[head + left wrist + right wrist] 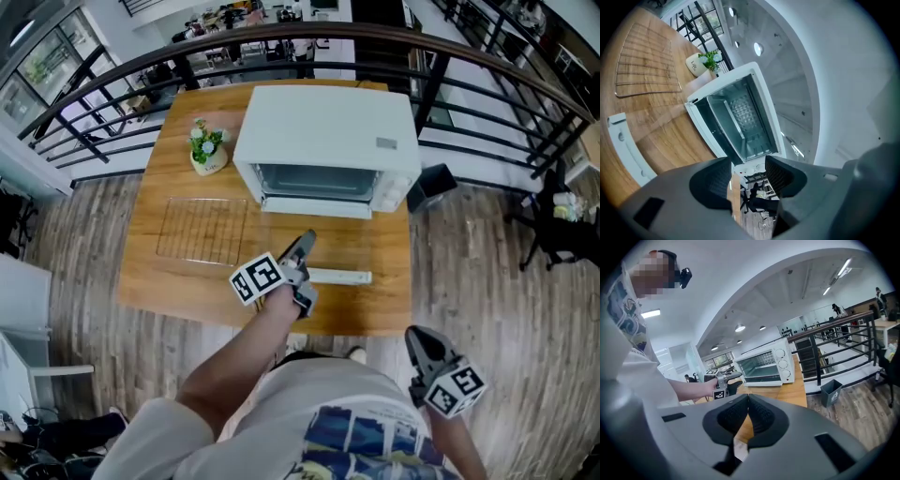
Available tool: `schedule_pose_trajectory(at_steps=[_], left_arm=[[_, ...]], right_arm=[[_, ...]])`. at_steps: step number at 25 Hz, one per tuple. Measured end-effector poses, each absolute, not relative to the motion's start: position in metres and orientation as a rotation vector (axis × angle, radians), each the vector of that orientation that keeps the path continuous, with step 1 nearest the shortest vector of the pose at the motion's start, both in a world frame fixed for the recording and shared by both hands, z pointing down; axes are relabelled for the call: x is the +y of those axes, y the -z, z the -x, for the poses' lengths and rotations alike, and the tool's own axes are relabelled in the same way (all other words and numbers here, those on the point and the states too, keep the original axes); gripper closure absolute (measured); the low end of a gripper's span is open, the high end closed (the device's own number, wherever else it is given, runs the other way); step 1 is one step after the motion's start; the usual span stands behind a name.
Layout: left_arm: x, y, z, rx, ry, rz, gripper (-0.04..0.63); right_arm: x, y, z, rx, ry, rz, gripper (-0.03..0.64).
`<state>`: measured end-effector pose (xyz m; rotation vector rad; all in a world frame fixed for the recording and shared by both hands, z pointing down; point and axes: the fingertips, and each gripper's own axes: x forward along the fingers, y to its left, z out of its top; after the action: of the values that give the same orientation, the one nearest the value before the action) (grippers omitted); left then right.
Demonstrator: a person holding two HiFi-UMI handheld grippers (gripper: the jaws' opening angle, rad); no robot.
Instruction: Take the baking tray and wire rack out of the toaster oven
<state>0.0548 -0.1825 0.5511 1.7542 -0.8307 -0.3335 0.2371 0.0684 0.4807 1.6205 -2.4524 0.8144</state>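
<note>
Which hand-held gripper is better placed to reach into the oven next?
Left. The left hand-held gripper is at the oven door, jaws apart, facing in. The right hand-held gripper is back by the body, shut.

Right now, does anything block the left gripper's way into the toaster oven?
Nothing visible does. The oven door lies folded down, the left gripper hangs over it with empty, open jaws, and the wire rack lies off to one side.

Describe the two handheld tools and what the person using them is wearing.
The left gripper and right gripper are alike: grey moulded bodies, two jaws lined with black textured pads, and a white cube printed with black square markers. No cables show. The person wears a pale short-sleeved T-shirt with a blue print.
</note>
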Motion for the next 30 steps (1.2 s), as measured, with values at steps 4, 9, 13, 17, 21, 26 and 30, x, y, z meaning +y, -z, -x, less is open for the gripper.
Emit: schedule_pose_trajectory(at_steps=[4,9,13,17,21,26,30], left_arm=[[-0.213,-0.564,-0.061,-0.802,0.362,-1.718,0.374],[-0.242,-0.579,-0.07,-0.785,0.364,-1.677,0.374],[-0.266,-0.596,-0.076,-0.785,0.366,-1.66,0.374],[-0.287,-0.614,-0.081,-0.803,0.347,-1.625,0.374],[-0.304,-0.626,-0.089,-0.803,0.353,-1.594,0.374],[-0.325,-0.64,-0.096,-0.796,0.382,-1.562,0.374],[-0.339,-0.645,-0.098,-0.781,0.428,-1.533,0.374]], right_arm=[[0.066,-0.483,-0.239,-2.409,-0.822,-1.67,0.615],[0.062,-0.484,-0.243,-2.358,-0.842,-1.745,0.615],[0.057,-0.488,-0.242,-2.328,-0.851,-1.782,0.615],[0.054,-0.49,-0.239,-2.299,-0.857,-1.816,0.615],[0.053,-0.491,-0.239,-2.262,-0.866,-1.849,0.615],[0.055,-0.496,-0.245,-2.205,-0.883,-1.908,0.615],[0.063,-0.495,-0.249,-2.154,-0.887,-1.954,0.615]])
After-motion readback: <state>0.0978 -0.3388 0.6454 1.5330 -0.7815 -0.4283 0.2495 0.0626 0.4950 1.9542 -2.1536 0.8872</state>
